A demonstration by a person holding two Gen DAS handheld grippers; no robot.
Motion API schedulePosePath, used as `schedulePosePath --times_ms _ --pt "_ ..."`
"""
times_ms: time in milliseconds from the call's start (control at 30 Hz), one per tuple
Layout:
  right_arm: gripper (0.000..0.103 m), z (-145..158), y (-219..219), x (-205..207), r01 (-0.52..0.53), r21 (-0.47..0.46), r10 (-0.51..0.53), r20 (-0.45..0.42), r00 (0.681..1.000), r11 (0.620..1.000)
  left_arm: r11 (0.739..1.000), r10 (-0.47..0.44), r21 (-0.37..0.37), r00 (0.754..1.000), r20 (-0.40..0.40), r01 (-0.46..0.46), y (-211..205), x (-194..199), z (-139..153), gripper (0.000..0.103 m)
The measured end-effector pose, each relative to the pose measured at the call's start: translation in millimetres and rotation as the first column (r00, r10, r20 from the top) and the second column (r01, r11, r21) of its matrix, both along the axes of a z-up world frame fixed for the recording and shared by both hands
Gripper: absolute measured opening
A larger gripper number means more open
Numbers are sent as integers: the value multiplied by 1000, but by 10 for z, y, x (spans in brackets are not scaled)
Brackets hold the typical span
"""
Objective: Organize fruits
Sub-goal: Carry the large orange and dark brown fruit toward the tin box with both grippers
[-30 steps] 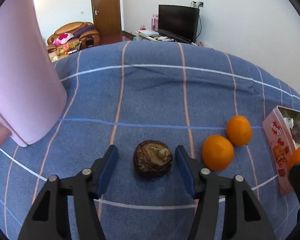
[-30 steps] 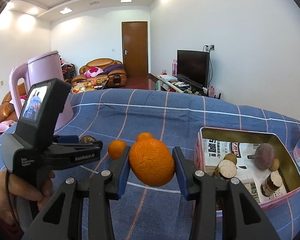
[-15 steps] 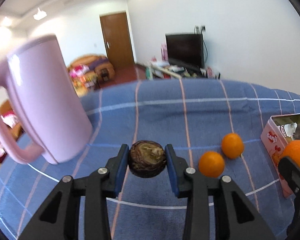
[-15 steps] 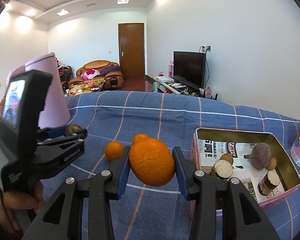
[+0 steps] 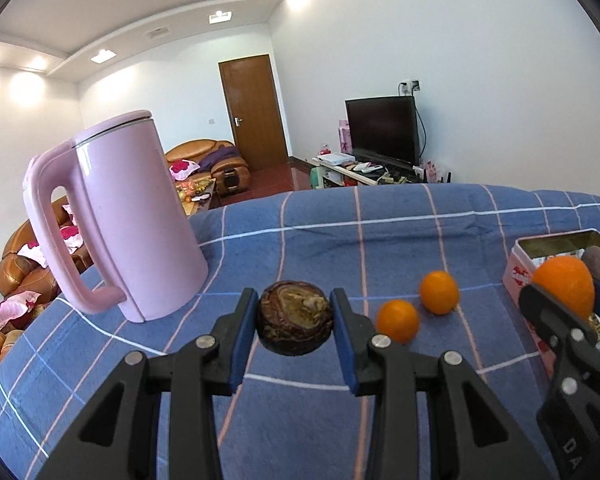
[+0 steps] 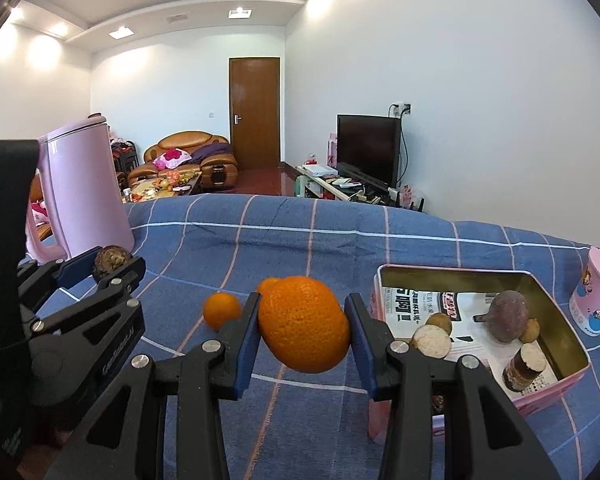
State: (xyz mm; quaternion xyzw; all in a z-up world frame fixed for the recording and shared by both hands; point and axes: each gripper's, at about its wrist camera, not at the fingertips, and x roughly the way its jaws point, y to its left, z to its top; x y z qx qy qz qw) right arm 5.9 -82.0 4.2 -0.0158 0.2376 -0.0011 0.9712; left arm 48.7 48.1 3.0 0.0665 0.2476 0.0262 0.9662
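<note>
My left gripper (image 5: 295, 322) is shut on a dark brown round fruit (image 5: 295, 323) and holds it above the blue checked cloth; it also shows in the right wrist view (image 6: 114, 261). My right gripper (image 6: 303, 324) is shut on a large orange (image 6: 303, 323), held above the cloth just left of the pink tin box (image 6: 556, 390). The same orange (image 5: 564, 286) shows at the right in the left wrist view. Two small oranges (image 5: 398, 320) (image 5: 439, 293) lie on the cloth between the grippers.
A tall pink kettle (image 5: 128, 224) stands at the left on the cloth. The tin box holds several brown and purple fruits (image 6: 506, 316) on printed paper. A pink cup (image 6: 598, 294) stands right of the box. The table's far edge (image 6: 300, 200) drops to the room behind.
My left gripper closed on the brown fruit and lifted it off the cloth, tilting up. My right gripper kept the large orange and shifted slightly.
</note>
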Motion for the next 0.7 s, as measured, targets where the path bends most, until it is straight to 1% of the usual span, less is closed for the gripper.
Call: schedulePosePath --times_ms 333,567,700 --pt "44 3 -74 -135 16 -2 -16 3 1000 1000 1000 -18 -16 1000 3 18 -114 -198 -1 39" --pt "44 7 -153 -230 27 -10 -27 6 1000 1000 999 -27 -39 1000 -12 26 -180 -286 -13 39" --pt "44 7 -222 -284 33 -18 -33 9 999 999 999 -32 -37 999 -11 31 -237 -338 -10 39"
